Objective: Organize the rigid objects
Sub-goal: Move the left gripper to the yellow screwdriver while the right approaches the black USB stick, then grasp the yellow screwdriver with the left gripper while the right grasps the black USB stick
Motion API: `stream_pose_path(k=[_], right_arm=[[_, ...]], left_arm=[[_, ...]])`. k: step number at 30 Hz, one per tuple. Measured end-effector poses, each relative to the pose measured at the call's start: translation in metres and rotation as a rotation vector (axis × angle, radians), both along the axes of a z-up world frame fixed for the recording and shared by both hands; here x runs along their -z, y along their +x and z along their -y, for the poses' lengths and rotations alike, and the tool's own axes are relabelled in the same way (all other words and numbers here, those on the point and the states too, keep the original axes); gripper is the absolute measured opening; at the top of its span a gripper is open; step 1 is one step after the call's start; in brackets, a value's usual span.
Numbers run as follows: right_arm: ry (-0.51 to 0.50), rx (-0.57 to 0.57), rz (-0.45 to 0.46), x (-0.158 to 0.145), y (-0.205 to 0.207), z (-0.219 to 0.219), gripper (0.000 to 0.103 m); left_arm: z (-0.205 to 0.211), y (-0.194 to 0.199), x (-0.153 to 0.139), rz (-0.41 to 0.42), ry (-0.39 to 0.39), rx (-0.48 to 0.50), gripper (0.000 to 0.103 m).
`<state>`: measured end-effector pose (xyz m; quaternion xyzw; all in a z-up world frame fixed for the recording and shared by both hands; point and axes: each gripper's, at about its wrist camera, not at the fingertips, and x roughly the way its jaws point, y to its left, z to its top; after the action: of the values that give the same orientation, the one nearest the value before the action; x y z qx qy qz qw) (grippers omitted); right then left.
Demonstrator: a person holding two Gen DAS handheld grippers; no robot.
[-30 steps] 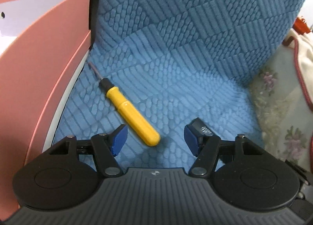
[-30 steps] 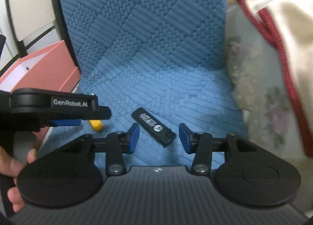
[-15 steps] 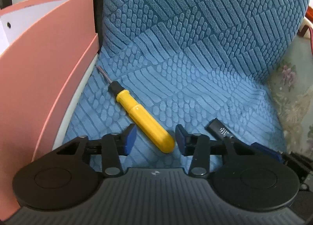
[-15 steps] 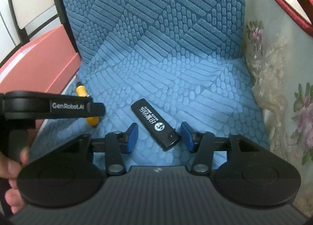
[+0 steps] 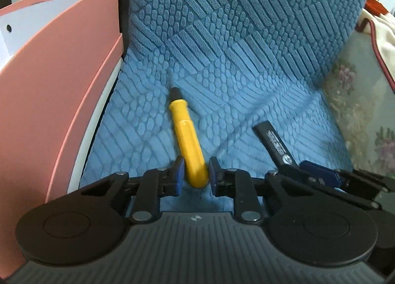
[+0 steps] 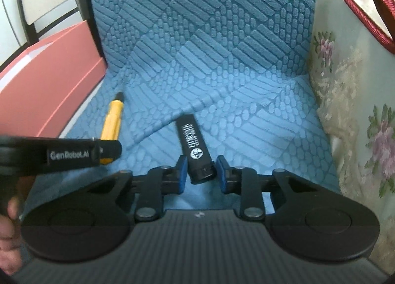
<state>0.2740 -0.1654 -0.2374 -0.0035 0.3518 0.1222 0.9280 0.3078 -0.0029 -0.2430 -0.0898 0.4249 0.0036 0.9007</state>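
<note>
Blue textured chair seat (image 5: 246, 101) holds two tools and their catches.
Left tool (image 5: 194, 173) grips yellow screwdriver (image 5: 187, 136) beside pink box (image 5: 61, 81); right tool (image 6: 200, 171) clamps black lighter (image 6: 193, 143), floral cushion (image 6: 358, 123) bordering right.

Screwdriver (image 5: 188, 141) yellow, black collar. Lighter (image 6: 195, 147) black, white print. Cushion (image 5: 246, 49) blue, embossed scale-and-bar pattern. Box (image 5: 49, 101) pink. Fabric (image 6: 358, 123) cream, floral. Gripper pads (image 5: 178, 173) blue.

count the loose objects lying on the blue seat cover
2. A yellow screwdriver on the left, its handle end between the left tool's fingers, and a black lighter on the right, between the right tool's fingers.
</note>
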Motion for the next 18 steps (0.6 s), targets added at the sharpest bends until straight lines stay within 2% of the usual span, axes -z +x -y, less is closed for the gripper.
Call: stream_pose_path(k=[1, 3, 5, 18], right_arm=[[0.017, 0.003, -0.007, 0.000, -0.002, -0.001, 0.026], [0.044, 0.019, -0.011, -0.001, -0.008, -0.003, 0.017], [0.041, 0.027, -0.010, -0.003, -0.015, -0.006, 0.015], [0.165, 0.022, -0.025, -0.010, -0.029, -0.003, 0.012]], left_arm=[[-0.002, -0.004, 0.000, 0.000, -0.006, 0.005, 0.022], [-0.005, -0.013, -0.002, 0.003, -0.018, 0.014, 0.022], [-0.006, -0.023, -0.003, 0.006, -0.016, 0.031, 0.021], [-0.019, -0.072, -0.006, -0.004, -0.006, 0.113, 0.020]])
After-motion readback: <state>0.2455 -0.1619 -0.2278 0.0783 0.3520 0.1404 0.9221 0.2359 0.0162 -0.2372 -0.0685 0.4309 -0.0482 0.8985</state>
